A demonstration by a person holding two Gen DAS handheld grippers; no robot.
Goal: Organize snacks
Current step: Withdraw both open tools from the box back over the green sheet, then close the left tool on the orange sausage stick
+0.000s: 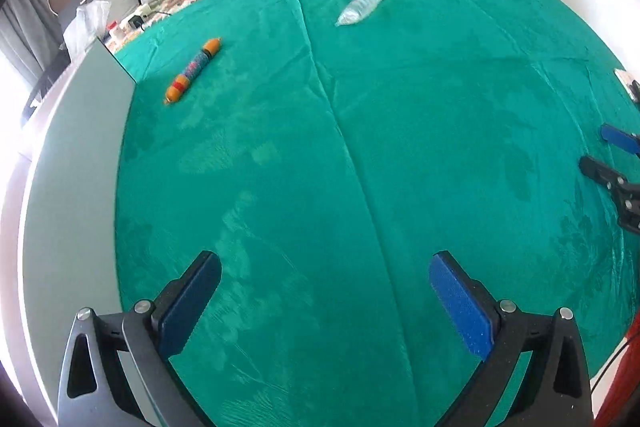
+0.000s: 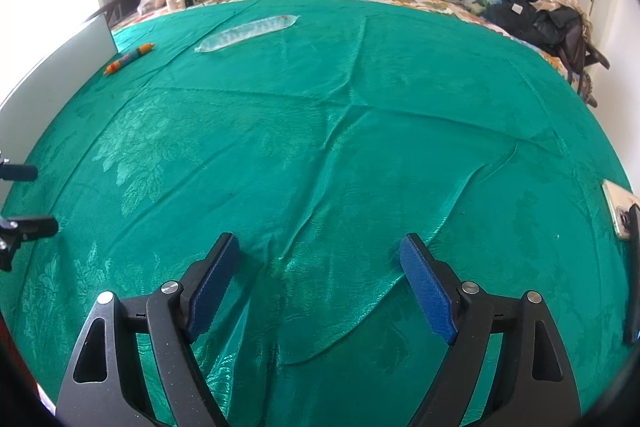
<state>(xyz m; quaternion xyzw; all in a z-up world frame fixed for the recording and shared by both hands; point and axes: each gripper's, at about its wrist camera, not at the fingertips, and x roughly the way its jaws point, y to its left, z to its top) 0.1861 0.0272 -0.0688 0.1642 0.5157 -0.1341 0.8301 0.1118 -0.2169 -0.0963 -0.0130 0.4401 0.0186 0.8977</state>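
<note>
Left wrist view: a wide, wrinkled green satin cloth (image 1: 360,187) covers the bed. A tall grey panel (image 1: 72,167) stands along its left edge. Far up the cloth lie 2 snacks, well apart: a long clear plastic packet (image 1: 366,1) and a slim orange tube-shaped pack with a red-and-blue label (image 1: 194,71), near the panel. The left gripper (image 1: 324,303) and right gripper (image 2: 320,283) both stand wide, holding nothing. Risk: the slippery, creased fabric may bunch between closing pads, or either round packet may roll away.

Bright daylight from the left (window glare blown white), sharp centre, fisheye-bent dark corners.
</note>
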